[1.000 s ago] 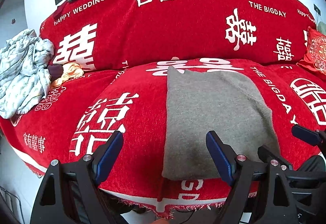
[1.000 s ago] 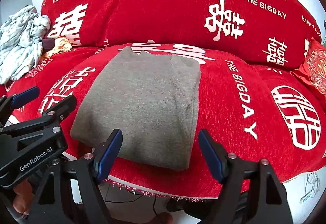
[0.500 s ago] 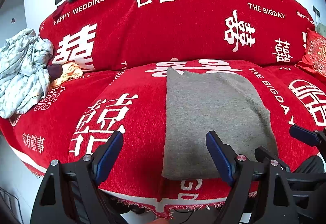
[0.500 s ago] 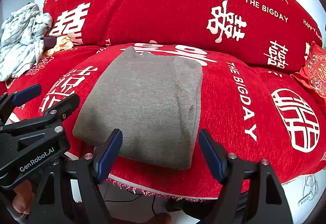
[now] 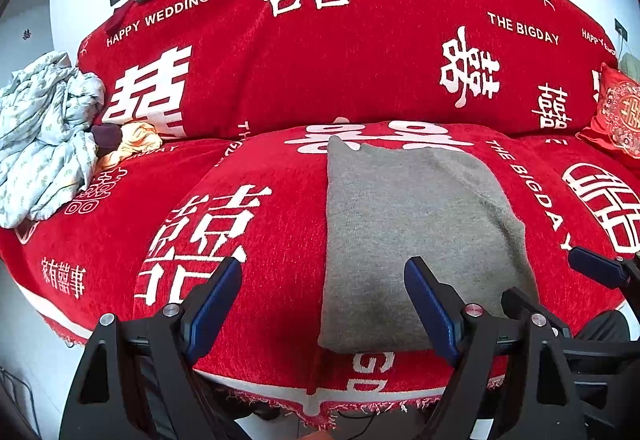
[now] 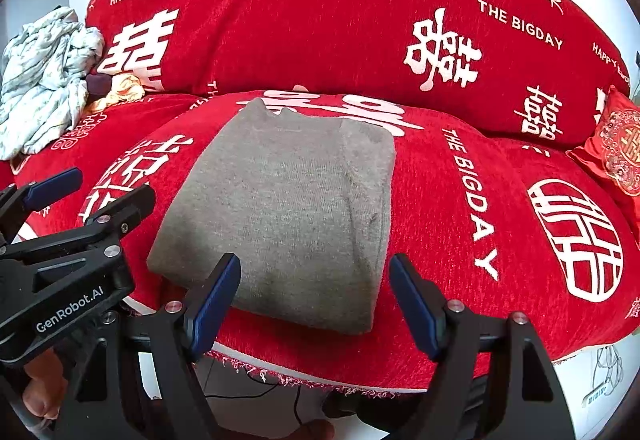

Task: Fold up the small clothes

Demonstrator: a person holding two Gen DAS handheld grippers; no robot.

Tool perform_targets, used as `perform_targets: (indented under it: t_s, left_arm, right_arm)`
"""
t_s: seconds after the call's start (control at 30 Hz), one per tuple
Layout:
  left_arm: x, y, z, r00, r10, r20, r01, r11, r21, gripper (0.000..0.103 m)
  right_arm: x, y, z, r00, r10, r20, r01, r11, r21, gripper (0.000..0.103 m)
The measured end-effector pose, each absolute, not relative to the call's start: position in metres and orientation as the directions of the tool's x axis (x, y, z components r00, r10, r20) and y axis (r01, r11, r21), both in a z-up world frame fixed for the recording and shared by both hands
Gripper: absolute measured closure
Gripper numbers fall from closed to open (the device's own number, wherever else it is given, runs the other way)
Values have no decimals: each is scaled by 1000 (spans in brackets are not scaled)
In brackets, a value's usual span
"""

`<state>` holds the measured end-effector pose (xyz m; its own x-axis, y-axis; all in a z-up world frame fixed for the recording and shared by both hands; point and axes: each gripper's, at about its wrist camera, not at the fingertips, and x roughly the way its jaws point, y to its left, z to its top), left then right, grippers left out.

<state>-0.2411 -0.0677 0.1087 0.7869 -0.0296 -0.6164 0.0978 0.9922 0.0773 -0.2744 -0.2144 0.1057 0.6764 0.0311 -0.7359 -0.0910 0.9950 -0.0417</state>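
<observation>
Grey garment folded on the red sofa seat, both grippers held off it with jaws apart.

At the left edge of both views a pale crumpled cloth pile [image 5: 44, 136] lies on the red cover [image 5: 248, 88]. The left gripper [image 5: 322, 304] hovers at bottom centre, gaping and empty; the folded grey garment [image 6: 288, 212] sits mid-frame. The right gripper [image 6: 314, 300] is likewise spread wide before its near edge. A red cushion [image 6: 618, 152] rests at far right.
</observation>
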Motion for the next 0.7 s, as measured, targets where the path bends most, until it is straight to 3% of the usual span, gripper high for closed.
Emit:
perform_targets:
  t_s: [0.7]
  left_arm:
    - [-240,-68,109,785,-34,-619,103,992,76,19]
  right_arm:
    - [-275,-214,105,675,34,-737,-95,995,-41,24]
